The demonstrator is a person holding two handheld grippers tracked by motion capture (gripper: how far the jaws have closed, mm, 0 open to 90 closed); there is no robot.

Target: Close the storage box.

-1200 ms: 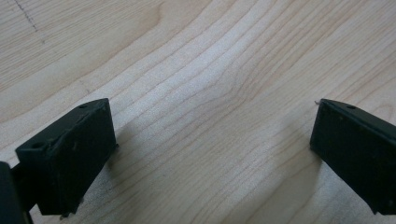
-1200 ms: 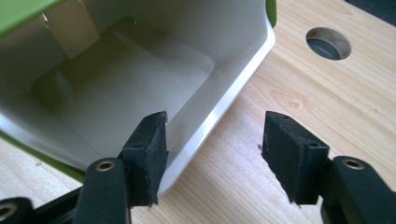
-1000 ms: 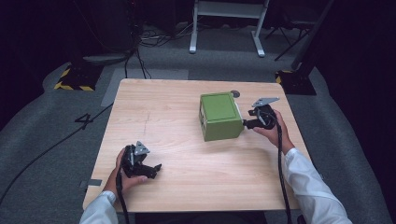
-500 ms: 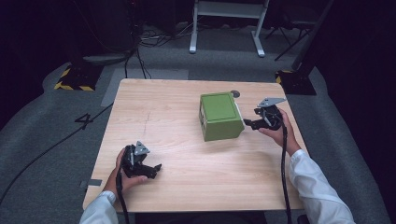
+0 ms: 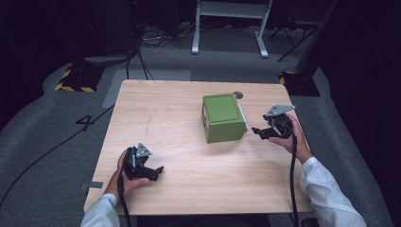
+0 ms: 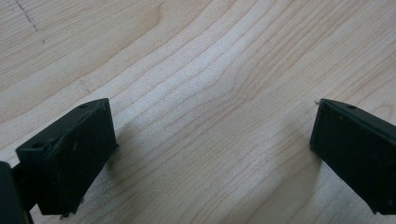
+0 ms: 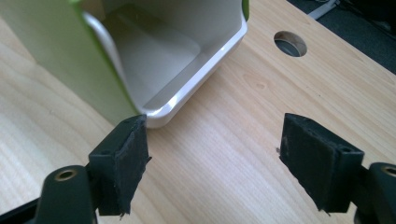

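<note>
Since the earlier frames the right gripper [image 5: 263, 131] has drawn back from the green box, leaving a gap where it was right against the box's side; the left gripper [image 5: 152, 171] and the box have stayed put.

The green cube-shaped plastic box with a white inner lining [image 5: 223, 117] lies on its side on the pale wooden worktop [image 5: 179, 118], right of centre, its open mouth turned toward the right gripper. In the right gripper view the white hollow [image 7: 159, 51] shows, with one jaw tip just beside its lower rim; the jaws are spread wide with nothing between them. A round cable hole [image 7: 290, 43] sits in the worktop just beyond the box.

The left gripper rests near the worktop's front left corner, jaws spread over bare wood.

On the grey floor left of the worktop a dark "4" [image 5: 85, 120] is marked. No label is readable on the box.
</note>
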